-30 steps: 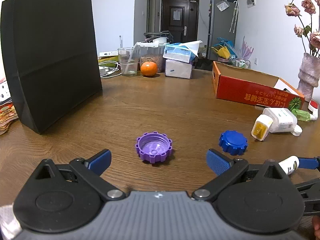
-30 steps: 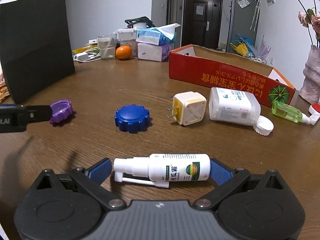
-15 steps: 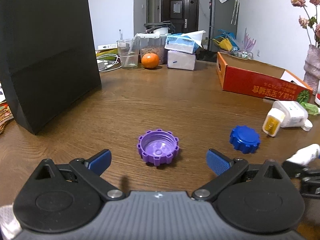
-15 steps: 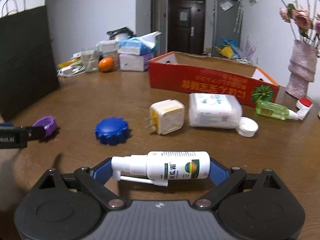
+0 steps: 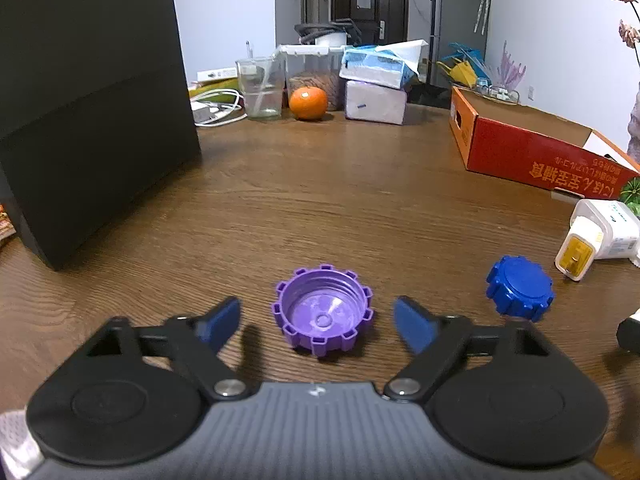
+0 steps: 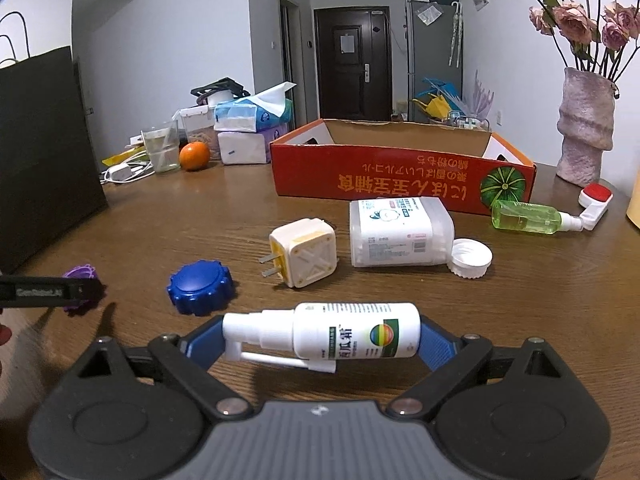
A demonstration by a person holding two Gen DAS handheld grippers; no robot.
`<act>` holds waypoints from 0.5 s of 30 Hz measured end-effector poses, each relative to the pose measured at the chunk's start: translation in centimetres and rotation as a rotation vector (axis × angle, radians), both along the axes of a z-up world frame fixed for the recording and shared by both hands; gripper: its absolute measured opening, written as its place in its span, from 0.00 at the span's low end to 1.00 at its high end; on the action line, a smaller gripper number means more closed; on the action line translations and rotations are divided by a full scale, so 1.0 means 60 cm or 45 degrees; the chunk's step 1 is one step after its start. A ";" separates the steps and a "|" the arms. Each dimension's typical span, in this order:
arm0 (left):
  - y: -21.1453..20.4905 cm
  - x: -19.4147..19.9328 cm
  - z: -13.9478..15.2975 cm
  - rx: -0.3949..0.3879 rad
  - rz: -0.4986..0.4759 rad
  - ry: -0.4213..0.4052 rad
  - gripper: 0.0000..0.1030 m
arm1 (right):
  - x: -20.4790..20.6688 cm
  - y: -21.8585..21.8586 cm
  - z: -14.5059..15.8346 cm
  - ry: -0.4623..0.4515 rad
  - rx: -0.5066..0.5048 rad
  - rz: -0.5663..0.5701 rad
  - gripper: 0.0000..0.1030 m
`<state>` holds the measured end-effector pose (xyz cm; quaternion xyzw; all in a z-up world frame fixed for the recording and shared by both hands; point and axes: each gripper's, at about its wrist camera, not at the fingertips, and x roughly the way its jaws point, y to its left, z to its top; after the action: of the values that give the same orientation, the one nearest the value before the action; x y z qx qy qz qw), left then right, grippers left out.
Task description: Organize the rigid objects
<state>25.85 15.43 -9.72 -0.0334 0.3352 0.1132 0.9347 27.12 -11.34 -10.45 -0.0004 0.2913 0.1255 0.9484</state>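
A purple cap (image 5: 322,312) lies hollow side up on the wooden table, between the blue pads of my left gripper (image 5: 316,320). The jaws are closing, with a gap still showing on each side of the cap. My right gripper (image 6: 320,340) is shut on a white spray bottle (image 6: 352,336), held crosswise above the table. A blue cap (image 5: 519,289) (image 6: 199,288) lies to the right of the purple one. Farther off lie a cream plug adapter (image 6: 302,252), a white bottle (image 6: 400,232) on its side with its loose lid (image 6: 470,258), and a green spray bottle (image 6: 528,218).
A red cardboard box (image 6: 400,168) stands open behind the bottles. A tall black paper bag (image 5: 88,92) stands at the left. At the back are an orange (image 5: 308,103), a glass (image 5: 260,88), tissue packs (image 5: 376,80) and cables. A vase (image 6: 586,124) of flowers stands far right.
My left gripper has come forward and lower over the purple cap, and its jaws have narrowed around it. My right gripper has carried the spray bottle slightly towards the red box.
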 end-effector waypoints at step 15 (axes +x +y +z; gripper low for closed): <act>-0.024 -0.004 0.018 -0.004 -0.047 -0.029 0.52 | -0.001 -0.021 0.016 -0.034 0.018 -0.025 0.94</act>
<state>25.64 13.98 -8.65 -0.0300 0.3253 0.0948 0.9403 27.05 -12.58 -9.47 0.0076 0.2778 0.1181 0.9533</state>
